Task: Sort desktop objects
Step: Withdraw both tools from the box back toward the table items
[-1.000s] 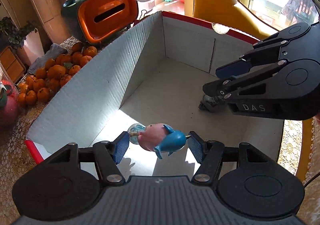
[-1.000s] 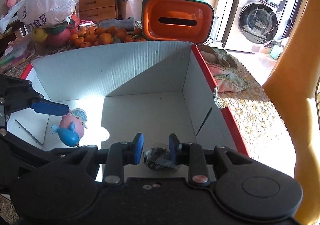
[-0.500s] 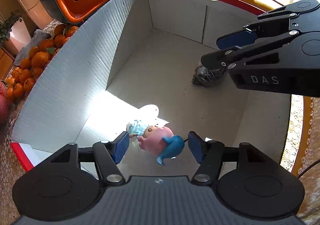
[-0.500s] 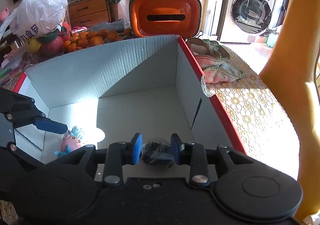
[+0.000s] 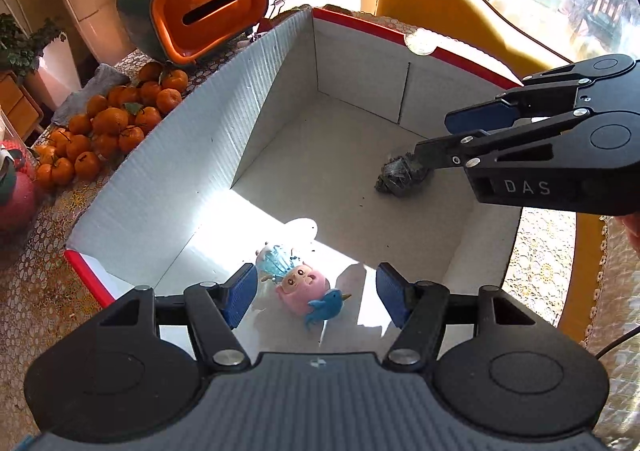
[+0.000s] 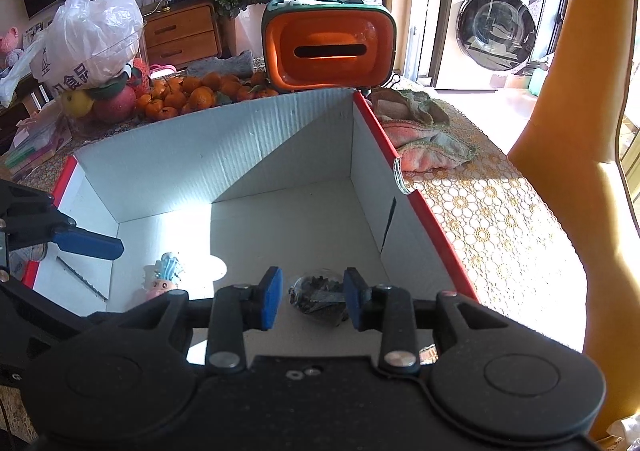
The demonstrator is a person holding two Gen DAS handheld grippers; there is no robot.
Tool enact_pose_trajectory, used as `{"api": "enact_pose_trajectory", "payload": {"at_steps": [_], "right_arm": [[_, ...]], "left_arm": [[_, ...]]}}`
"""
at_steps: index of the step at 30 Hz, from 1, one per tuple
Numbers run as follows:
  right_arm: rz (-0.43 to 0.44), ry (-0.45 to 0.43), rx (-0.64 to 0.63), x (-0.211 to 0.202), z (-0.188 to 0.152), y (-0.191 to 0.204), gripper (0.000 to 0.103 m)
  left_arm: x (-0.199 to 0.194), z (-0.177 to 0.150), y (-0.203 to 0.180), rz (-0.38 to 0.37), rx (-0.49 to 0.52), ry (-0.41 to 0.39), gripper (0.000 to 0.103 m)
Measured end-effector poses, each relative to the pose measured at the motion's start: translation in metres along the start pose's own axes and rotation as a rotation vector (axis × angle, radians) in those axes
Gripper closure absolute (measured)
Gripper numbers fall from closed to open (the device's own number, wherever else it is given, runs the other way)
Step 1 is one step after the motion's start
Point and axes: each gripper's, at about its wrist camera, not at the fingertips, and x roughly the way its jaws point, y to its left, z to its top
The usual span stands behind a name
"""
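Cardboard box (image 5: pixel 168 187) fills both views, white inside with a red rim, standing on the lace-covered table (image 6: pixel 492 219); behind it sit an orange case (image 5: pixel 208 11) and a heap of oranges (image 5: pixel 112 123). Inside, two things lie on the box floor, well apart. Nearer the left claw (image 5: pixel 316 293) is the pink toy (image 5: pixel 302 285), lying on its side in the sunlit patch with its blue fin pointing toward the right pad; its long axis runs slantwise across the gap between the pads. That claw is spread wide, and neither pad touches the toy, so it reads as released. Across the floor, close to the right-hand wall, rests the dark bag (image 6: pixel 318 297), a small crumpled bundle. The right claw (image 6: pixel 310 299) brackets it, a pad to either side with a sliver of daylight at each, so it too is released. Each thing lies directly ahead of its own claw, so neither hand needs to cross over. Both things look delivered; the next move is likely a straight lift clear of the rim.
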Motion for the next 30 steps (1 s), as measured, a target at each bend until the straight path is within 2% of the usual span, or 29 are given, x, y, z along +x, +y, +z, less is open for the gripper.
{"api": "enact_pose_trajectory", "payload": {"at_steps": [13, 30], "right_arm": [[0.012, -0.049, -0.020, -0.054, -0.005, 0.022, 0.068], [0.016, -0.111, -0.033, -0.113, -0.030, 0.050, 0.065]], "left_arm": [[-0.065, -0.017, 0.001, 0.028, -0.042, -0.105, 0.039], [-0.142, -0.061, -0.009, 0.011, -0.077, -0.216, 0.039]]}}
